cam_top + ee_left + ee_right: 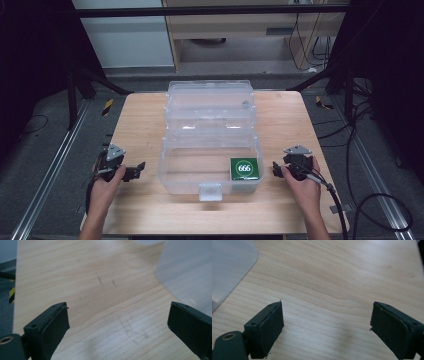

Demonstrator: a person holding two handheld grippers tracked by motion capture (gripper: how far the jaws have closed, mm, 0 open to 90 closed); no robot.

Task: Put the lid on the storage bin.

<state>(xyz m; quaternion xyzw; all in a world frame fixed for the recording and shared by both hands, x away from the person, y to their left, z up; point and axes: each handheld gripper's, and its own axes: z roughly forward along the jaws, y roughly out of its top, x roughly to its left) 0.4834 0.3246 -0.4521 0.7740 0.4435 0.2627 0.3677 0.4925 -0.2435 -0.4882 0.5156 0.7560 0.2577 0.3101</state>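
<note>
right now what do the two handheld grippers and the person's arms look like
Both the left gripper and the right gripper are black, each topped by a grey three-cornered plate. Their jaws are flat black pads with small screw holes. A dark cable trails from the right gripper. The forearms are bare, no sleeves in view.

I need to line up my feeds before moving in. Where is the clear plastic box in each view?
High view: clear plastic box at table centre, lid open.
Left gripper view: its frosted wall at the upper right.
Right gripper view: its rounded corner at the upper left.
Shared landmark: wooden tabletop.
</note>
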